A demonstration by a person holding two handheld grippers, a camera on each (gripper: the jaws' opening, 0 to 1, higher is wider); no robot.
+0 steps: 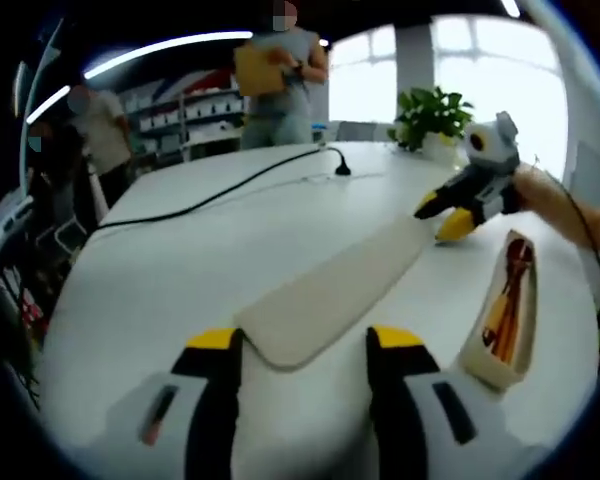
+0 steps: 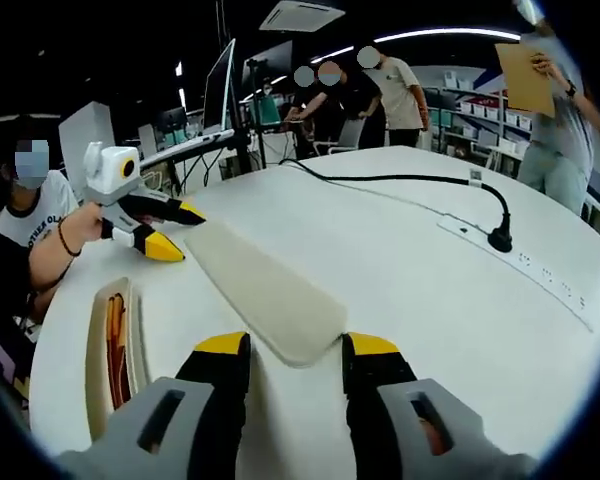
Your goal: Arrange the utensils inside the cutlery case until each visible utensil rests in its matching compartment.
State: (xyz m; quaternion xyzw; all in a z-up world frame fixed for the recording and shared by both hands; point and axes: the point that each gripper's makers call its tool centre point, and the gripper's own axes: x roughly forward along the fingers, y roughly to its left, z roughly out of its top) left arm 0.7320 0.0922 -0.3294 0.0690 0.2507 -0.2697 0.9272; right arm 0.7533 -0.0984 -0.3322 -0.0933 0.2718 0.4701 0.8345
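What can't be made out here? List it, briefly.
- Utensils in the cutlery case: left gripper view, too small and blurred to tell types or compartments.
- Case's near end: right gripper view, hidden behind the right gripper.
- Whether the left gripper touches the beige panel: right gripper view, too blurred.

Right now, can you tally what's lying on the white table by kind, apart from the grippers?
Cutlery case: 1
Beige lid: 1
Black cable: 1
Power strip: 1
Potted plant: 1
Total: 5
The utensils inside the case overlap too much to count.
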